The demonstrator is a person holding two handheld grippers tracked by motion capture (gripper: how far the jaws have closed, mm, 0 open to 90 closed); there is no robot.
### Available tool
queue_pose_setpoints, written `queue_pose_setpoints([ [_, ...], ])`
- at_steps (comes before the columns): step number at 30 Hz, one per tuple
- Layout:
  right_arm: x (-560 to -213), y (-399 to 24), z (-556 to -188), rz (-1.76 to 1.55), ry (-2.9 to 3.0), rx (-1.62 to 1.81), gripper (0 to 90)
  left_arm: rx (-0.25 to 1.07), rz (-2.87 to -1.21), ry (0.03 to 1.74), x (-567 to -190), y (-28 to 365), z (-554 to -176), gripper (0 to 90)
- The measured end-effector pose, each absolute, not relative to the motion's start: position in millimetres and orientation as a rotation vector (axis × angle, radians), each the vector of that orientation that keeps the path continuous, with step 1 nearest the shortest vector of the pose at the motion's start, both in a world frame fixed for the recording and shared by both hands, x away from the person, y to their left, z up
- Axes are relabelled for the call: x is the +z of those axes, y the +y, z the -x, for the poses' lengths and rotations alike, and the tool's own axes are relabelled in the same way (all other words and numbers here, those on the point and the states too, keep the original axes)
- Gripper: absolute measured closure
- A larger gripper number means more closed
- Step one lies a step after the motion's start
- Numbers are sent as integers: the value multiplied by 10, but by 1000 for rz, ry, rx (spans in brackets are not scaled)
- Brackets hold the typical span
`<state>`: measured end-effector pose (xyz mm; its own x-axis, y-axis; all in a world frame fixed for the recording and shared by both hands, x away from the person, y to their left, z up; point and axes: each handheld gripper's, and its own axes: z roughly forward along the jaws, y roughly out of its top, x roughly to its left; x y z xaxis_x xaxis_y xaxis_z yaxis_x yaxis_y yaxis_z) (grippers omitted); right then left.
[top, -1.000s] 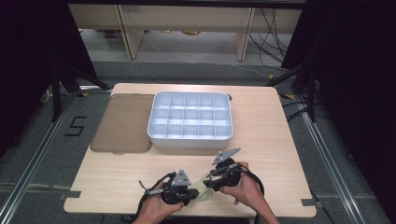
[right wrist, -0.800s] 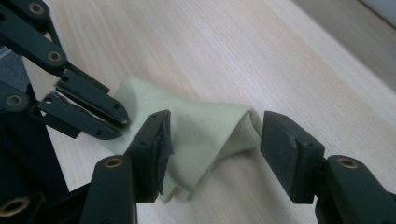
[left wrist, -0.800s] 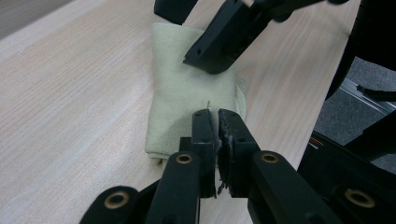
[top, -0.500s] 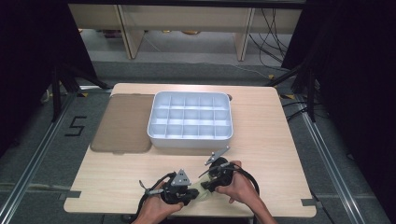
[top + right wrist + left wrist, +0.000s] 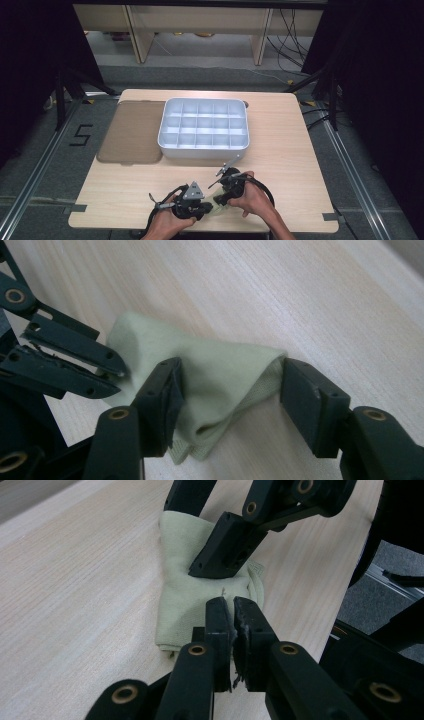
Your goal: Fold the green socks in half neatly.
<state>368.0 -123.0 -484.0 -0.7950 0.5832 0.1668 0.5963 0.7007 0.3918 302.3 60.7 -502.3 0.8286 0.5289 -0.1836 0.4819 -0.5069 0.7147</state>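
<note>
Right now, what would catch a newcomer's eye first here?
Two hand-held grippers meet over a folded pale green cloth at the table's near edge: the left gripper is clamped on it, and the right gripper has just been opening around it. Behind stands a white compartment tray.

1 cloth [image 5: 216, 207], 1 tray [image 5: 203, 148], 1 mat [image 5: 131, 135]

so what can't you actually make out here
- Left gripper: jaws shut at the cloth edge; whether cloth is pinched between them is hidden by the jaws themselves, left gripper view.
- Cloth: near part covered by the right gripper, whose jaws have just been opening around the fold; contact unclear.
- High view: cloth mostly hidden by hands and grippers.
- Tray: whether its cells hold anything is too small to tell.
- Mat: right edge hidden by tray.
</note>
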Motion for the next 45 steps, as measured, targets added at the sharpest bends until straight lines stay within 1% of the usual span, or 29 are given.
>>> queue_pose_setpoints([
  [5,-4846,-1236,-3699,998,-2843,-673,428,70,-2212,707,-5019,624,-3034,842],
  [6,-4846,-1229,-3696,995,-2820,-674,479,54,-2173,756,-5032,604,-3015,842],
  [7,-4850,-1234,-3703,977,-2818,-687,525,54,-2173,755,-5033,605,-3016,842],
  [9,-4859,-1250,-3702,973,-2785,-706,582,56,-2171,755,-5035,607,-3016,841],
  [11,-4874,-1271,-3714,954,-2761,-731,618,58,-2171,747,-5035,608,-3019,840],
  [14,-4877,-1274,-3708,960,-2747,-739,644,58,-2171,743,-5031,617,-3024,830],
  [18,-4855,-1238,-3679,962,-2786,-717,665,62,-2164,725,-4994,655,-3012,748],
  [21,-4846,-1219,-3663,965,-2793,-708,670,56,-2141,737,-4976,705,-2987,648],
  [24,-4837,-1209,-3652,957,-2807,-702,676,78,-2132,768,-4952,899,-2945,532],
  [26,-4832,-1203,-3646,961,-2803,-697,677,87,-2114,802,-4956,1022,-2895,472],
  [27,-4827,-1203,-3646,963,-2813,-692,678,87,-2114,802,-4956,1022,-2895,442],
  [28,-4824,-1197,-3640,965,-2813,-689,679,108,-2117,823,-4964,1136,-2857,417],
  [29,-4824,-1197,-3640,965,-2813,-689,679,108,-2117,823,-4964,1136,-2857,404],
  [30,-4816,-1179,-3633,946,-2835,-682,680,111,-2097,862,-4990,1270,-2801,393],
  [32,-4812,-1179,-3638,938,-2848,-682,681,118,-2099,861,-4985,1333,-2786,381],
  [34,-4803,-1168,-3629,931,-2859,-678,682,122,-2055,909,-4986,1459,-2742,367],
  [36,-4798,-1161,-3623,936,-2862,-677,684,144,-2064,901,-4966,1530,-2744,359],
  [38,-4790,-1154,-3620,934,-2868,-671,684,169,-2049,913,-4972,1561,-2752,351],
  [42,-4767,-1137,-3603,915,-2883,-673,686,169,-2076,915,-5000,1580,-2782,340],
  [45,-4752,-1140,-3596,911,-2875,-671,687,169,-2064,940,-5015,1568,-2785,336],
])
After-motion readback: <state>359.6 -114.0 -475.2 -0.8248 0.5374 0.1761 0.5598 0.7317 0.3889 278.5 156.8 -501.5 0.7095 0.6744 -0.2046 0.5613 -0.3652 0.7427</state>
